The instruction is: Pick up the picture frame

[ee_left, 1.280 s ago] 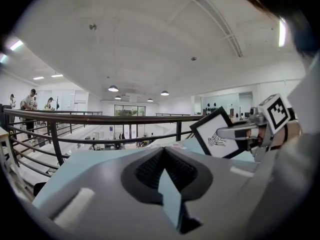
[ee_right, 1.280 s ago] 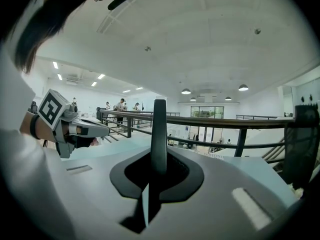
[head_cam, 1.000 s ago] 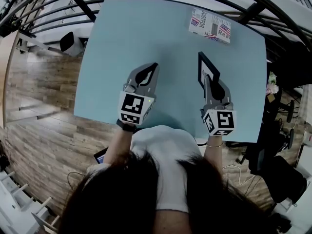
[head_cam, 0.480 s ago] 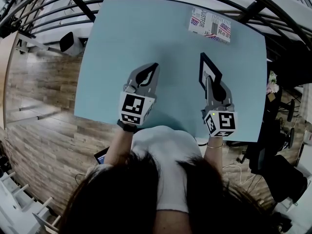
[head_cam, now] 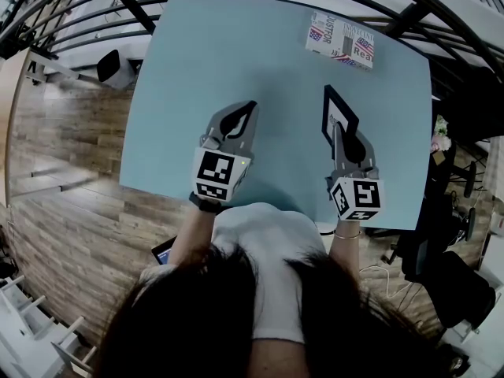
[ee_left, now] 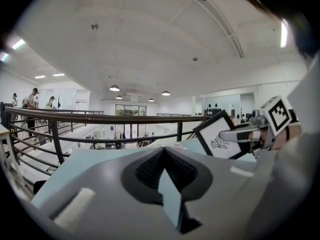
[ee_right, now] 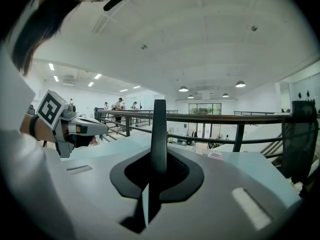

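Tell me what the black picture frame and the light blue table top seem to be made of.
Black rectangular picture frame: thin matte black border, likely plastic or painted wood, I cannot tell which; white printed sheet inside. Light blue table top: smooth, even, matte surface, probably laminate or painted board.

My left gripper (ee_left: pixel 164 151): jaws a slit apart, nothing between them (only pale blue table (ee_left: pixel 90 159) shows through). Off right, the picture frame (ee_left: pixel 212 129) stands tilted, black border, white sheet with a small drawing, and the right gripper (ee_left: pixel 226 133) is clamped on its edge. A dark railing (ee_left: pixel 100 118) runs behind.
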The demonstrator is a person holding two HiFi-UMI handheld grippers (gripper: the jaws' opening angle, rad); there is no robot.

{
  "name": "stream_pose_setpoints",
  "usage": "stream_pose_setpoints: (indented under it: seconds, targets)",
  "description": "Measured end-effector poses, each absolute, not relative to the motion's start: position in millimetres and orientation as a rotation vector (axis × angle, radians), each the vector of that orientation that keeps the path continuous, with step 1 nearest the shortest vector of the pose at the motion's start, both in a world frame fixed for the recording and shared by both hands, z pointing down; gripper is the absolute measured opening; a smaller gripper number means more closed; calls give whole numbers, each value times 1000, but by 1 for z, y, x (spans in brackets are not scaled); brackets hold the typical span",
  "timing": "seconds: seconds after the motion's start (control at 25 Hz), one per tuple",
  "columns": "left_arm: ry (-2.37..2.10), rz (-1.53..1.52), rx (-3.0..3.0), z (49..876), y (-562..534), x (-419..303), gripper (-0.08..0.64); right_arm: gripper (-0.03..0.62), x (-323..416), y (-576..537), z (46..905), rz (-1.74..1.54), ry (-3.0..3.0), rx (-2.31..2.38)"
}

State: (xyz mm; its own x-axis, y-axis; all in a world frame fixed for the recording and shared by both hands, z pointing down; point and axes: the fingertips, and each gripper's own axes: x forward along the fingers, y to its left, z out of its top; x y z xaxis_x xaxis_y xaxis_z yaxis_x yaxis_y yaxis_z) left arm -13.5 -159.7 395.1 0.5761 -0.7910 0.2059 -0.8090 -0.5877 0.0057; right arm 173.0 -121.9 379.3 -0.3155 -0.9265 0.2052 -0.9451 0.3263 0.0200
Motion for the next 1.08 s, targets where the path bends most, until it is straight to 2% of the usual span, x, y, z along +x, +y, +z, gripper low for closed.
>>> stream_pose_setpoints:
  seconds: [1.08]
  targets:
    - [-1387, 285, 2670, 402, -160, -19, 57, 14, 176, -123, 383, 173, -2408, 1721]
